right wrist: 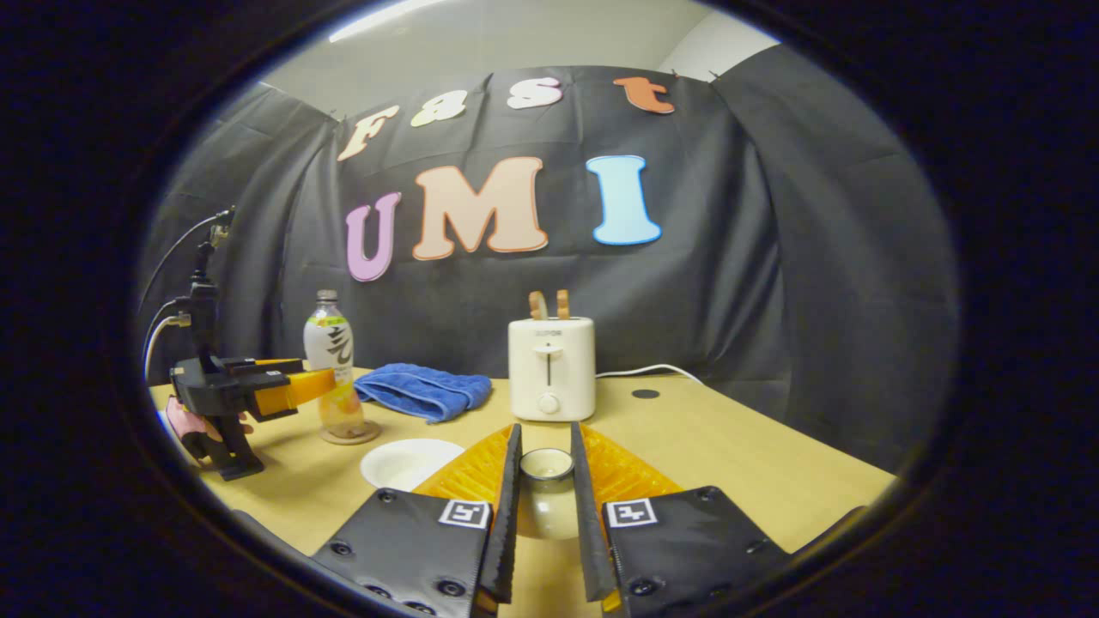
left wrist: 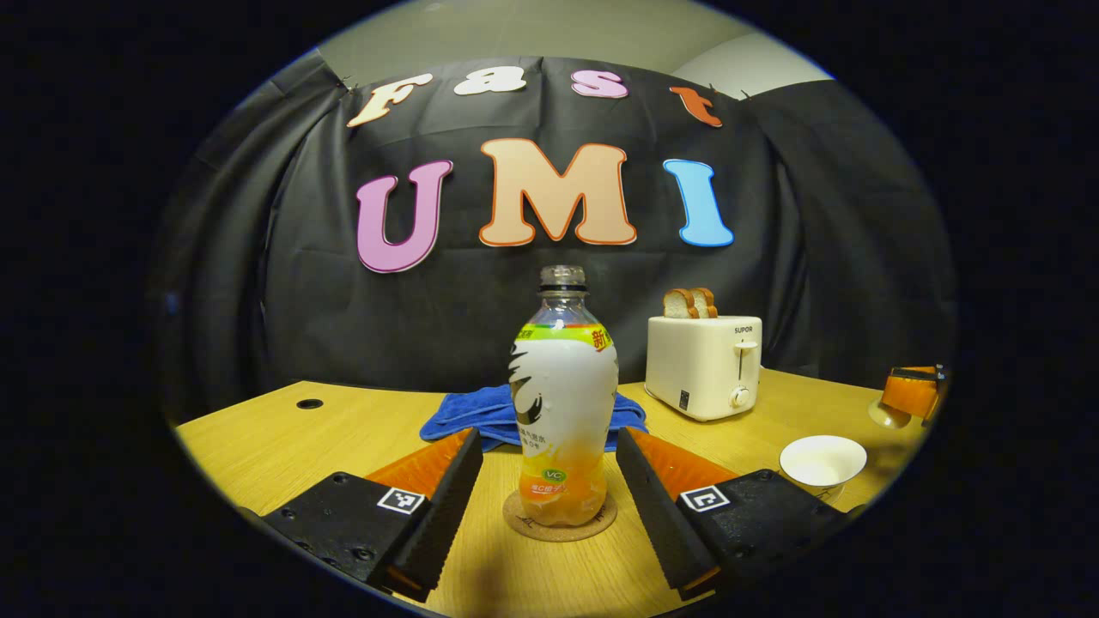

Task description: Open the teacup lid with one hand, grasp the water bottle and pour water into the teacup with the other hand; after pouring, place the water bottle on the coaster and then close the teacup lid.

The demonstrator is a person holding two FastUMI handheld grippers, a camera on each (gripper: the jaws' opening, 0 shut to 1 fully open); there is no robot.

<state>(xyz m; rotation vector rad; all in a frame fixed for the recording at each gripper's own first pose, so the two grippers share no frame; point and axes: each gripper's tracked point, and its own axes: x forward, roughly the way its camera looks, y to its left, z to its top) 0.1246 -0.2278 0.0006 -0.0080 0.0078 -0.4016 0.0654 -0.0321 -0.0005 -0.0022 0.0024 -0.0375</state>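
We see the water bottle (left wrist: 564, 403) upright on its coaster (left wrist: 560, 520), cap up, between the left gripper (left wrist: 549, 489)'s open fingers, while the right gripper (right wrist: 544, 506)'s fingers clamp the teacup lid (right wrist: 546, 481)

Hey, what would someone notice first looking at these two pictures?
The water bottle stands upright on a round coaster between the open fingers of the left hand-held gripper. The right hand-held gripper is closed on a small white teacup lid, with the white toaster holding bread just behind.
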